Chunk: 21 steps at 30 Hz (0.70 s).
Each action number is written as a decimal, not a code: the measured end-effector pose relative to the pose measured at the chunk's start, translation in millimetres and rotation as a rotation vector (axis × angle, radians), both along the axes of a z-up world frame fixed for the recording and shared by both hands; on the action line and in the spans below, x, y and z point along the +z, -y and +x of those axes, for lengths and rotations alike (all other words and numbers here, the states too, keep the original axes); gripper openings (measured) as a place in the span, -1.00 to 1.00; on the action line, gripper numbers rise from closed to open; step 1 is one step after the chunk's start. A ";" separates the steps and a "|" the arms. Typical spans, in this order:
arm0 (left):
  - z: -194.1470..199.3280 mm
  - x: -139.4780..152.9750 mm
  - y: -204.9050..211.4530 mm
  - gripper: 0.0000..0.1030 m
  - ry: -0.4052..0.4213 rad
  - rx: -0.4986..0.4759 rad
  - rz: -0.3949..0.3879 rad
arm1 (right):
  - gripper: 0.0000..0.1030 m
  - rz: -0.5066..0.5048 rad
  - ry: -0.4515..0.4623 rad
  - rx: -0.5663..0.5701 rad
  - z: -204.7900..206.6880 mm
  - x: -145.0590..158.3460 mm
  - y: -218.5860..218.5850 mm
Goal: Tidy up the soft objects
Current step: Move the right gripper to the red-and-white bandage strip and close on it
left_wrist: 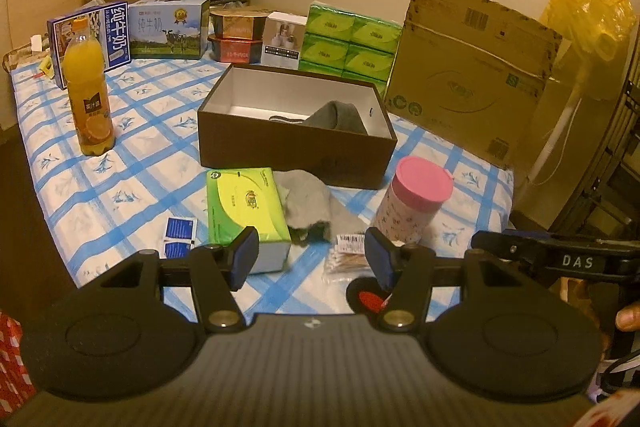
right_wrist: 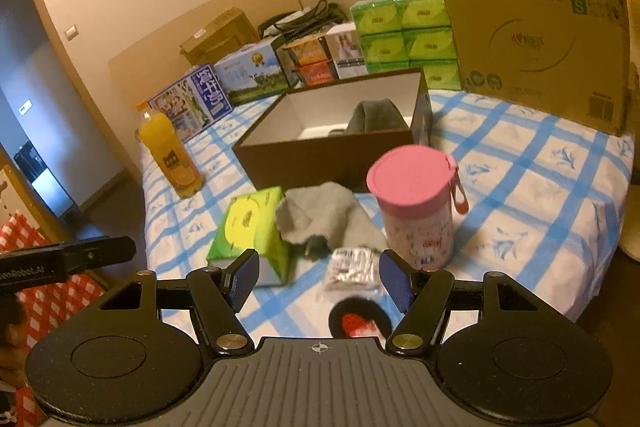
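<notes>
We see both views under dim, warm yellowish indoor light. Fisheye distortion bends straight edges toward the frame borders, and the corners vignette to black. In the right wrist view the pink-lidded cup (right_wrist: pixel 414 205) at centre shows motion blur. Shadows beside the brown box (left_wrist: pixel 296 147) are soft.

"DAS" in white on my other black gripper (left_wrist: pixel 576 261), "纯牛奶" on the blue-and-white milk carton (left_wrist: pixel 114 35), "enRobot.AI" on the black gripper (right_wrist: pixel 68 261) beside me
</notes>
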<state>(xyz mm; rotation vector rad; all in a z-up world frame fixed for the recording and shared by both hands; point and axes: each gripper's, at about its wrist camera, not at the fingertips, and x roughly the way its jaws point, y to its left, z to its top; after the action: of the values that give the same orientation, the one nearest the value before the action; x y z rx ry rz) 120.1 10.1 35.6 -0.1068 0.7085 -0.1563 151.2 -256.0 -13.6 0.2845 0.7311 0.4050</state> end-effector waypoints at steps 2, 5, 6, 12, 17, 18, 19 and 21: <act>-6.3 -2.1 0.9 0.08 0.005 0.005 0.007 | 0.29 -0.009 -0.005 0.001 -5.6 -4.0 -1.5; -15.3 -6.9 1.8 0.08 0.009 0.005 0.011 | 0.29 -0.016 -0.012 0.002 -12.0 -10.5 -3.5; -17.9 -9.0 2.0 0.08 0.009 0.005 0.015 | 0.29 -0.018 -0.016 0.003 -14.2 -13.0 -4.4; -30.3 -22.3 2.3 0.08 0.001 0.005 0.054 | 0.29 -0.033 -0.046 0.006 -20.9 -28.0 -8.0; -33.6 -32.2 -0.8 0.08 -0.019 0.015 0.071 | 0.29 -0.051 -0.050 0.007 -24.4 -35.9 -9.7; -33.4 -34.1 -1.7 0.08 -0.022 0.017 0.071 | 0.29 -0.056 -0.050 0.007 -24.7 -37.3 -10.2; -33.1 -35.7 -3.2 0.08 -0.025 0.019 0.071 | 0.29 -0.061 -0.048 0.006 -24.7 -38.8 -10.7; -31.5 -39.0 -4.6 0.08 -0.030 0.023 0.076 | 0.29 -0.075 -0.046 0.006 -24.7 -41.9 -11.7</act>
<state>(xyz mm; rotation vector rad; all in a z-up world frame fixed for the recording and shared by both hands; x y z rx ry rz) 88.7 14.7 -3.3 -0.0449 0.7419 -0.1056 126.5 -244.3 -55.5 0.2218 0.7902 0.3772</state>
